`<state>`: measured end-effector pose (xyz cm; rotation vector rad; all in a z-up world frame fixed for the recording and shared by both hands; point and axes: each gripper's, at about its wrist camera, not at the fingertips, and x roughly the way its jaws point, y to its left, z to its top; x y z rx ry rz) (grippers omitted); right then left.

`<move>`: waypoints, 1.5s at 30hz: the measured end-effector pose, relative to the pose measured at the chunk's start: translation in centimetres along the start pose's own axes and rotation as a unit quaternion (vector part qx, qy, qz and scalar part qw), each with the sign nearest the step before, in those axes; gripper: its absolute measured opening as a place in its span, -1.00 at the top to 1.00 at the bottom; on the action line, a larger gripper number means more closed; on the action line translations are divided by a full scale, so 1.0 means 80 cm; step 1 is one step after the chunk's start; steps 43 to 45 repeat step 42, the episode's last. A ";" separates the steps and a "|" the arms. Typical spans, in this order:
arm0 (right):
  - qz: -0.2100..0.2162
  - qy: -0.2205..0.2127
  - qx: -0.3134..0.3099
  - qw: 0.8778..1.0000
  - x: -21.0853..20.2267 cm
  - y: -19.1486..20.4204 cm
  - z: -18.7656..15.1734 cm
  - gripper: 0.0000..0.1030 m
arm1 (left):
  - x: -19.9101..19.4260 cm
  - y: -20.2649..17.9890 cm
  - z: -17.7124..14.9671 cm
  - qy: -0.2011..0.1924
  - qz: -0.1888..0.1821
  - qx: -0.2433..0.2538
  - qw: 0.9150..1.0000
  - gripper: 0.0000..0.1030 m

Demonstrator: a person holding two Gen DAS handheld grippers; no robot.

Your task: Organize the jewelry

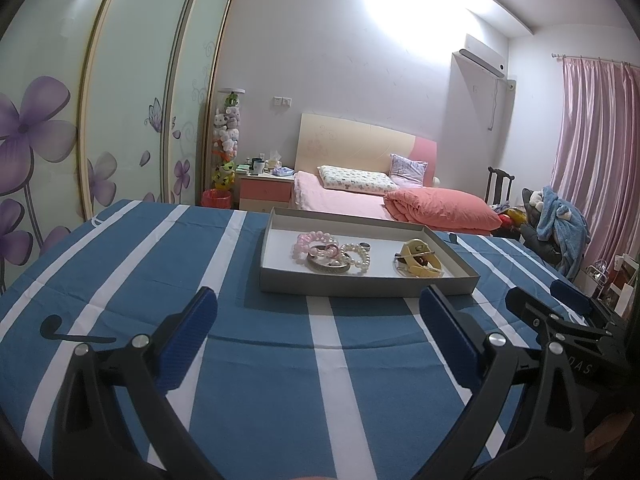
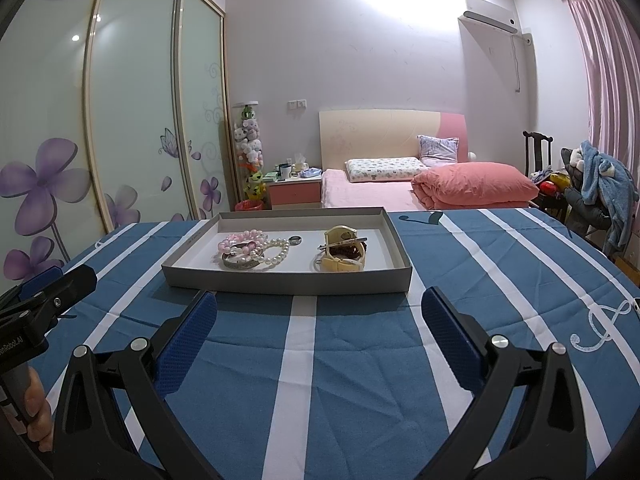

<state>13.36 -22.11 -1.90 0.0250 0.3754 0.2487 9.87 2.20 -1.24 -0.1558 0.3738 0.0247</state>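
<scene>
Jewelry is lying in a shallow grey tray [image 1: 360,286] on the blue-and-white striped cloth [image 1: 272,380]: a pink bead bracelet [image 1: 310,240], a pearl bracelet [image 1: 358,256], a silver bangle [image 1: 328,267] and a small ring [image 1: 364,245] are clustering at the tray's left, a yellow piece [image 1: 420,262] at its right. The left gripper [image 1: 318,322] and right gripper [image 2: 320,322] are hovering near the tray's front wall, both spread wide and grasping nothing.

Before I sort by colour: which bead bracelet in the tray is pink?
The bead bracelet at the far left of the tray; the white pearl one beside it sits nearer the ring.
</scene>
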 end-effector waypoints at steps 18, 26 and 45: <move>0.000 0.001 0.000 1.000 0.001 0.000 -0.002 -0.97 | 0.000 0.000 0.001 0.000 0.000 0.000 1.000 -0.92; 0.000 0.001 0.001 1.000 0.000 0.000 -0.002 -0.97 | -0.003 -0.006 -0.001 -0.002 0.001 0.001 1.000 -0.92; 0.000 0.001 0.002 1.000 0.001 -0.001 -0.003 -0.97 | -0.008 -0.004 0.005 -0.010 0.005 0.002 1.000 -0.92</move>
